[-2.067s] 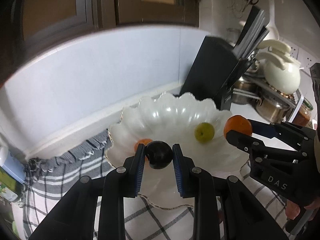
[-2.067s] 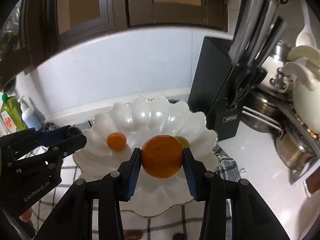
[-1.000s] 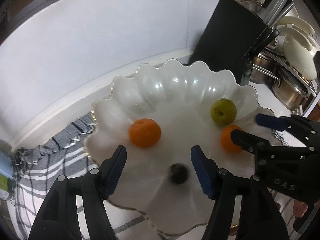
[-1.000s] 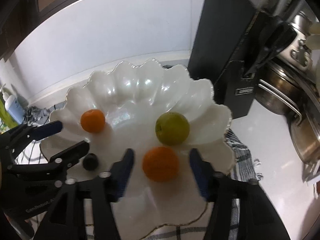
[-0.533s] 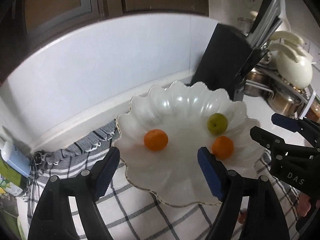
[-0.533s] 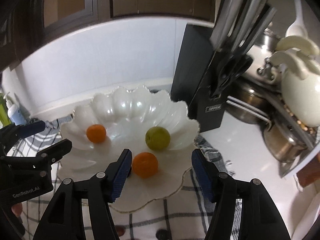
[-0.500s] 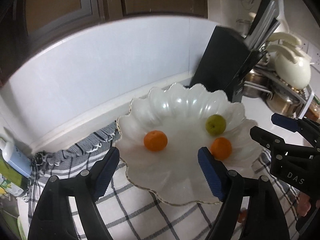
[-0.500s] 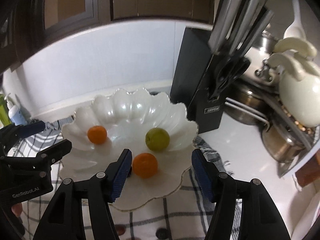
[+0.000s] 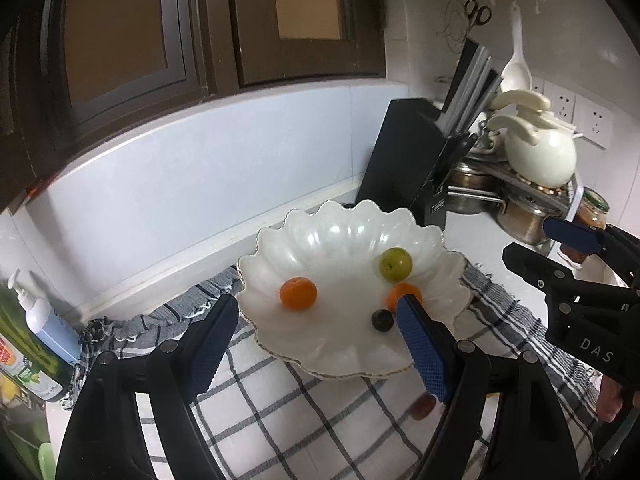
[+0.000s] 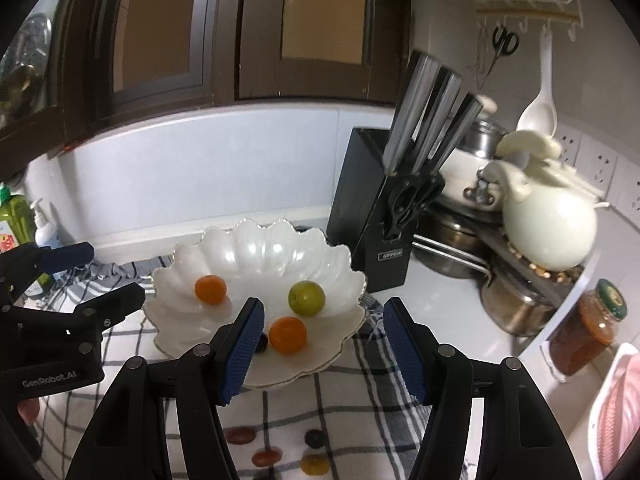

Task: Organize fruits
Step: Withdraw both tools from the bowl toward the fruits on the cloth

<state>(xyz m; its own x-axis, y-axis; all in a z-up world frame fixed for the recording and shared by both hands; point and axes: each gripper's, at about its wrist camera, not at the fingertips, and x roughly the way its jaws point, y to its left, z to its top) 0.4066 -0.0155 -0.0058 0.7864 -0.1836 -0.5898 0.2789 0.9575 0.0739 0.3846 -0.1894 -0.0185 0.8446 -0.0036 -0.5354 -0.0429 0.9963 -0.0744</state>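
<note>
Dark wood cabinets [image 10: 240,32] above pale blue backsplash [image 10: 200,168], white countertop [image 10: 448,312].

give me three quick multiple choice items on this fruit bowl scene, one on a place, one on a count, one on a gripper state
1. Where does the knife block stand relative to the white bowl?
A. behind it, to the right
B. inside it
C. in front of it, on the cloth

2. How many orange fruits lie in the bowl?
A. one
B. two
C. four

3. How is the right gripper?
A. shut on the green fruit
B. open, holding nothing
C. shut on an orange

Answers: 1 A, the block rises past the bowl's far right rim. 2 B, one on the left, one near the front. 3 B, its jaws stand apart, touching no fruit.
</note>
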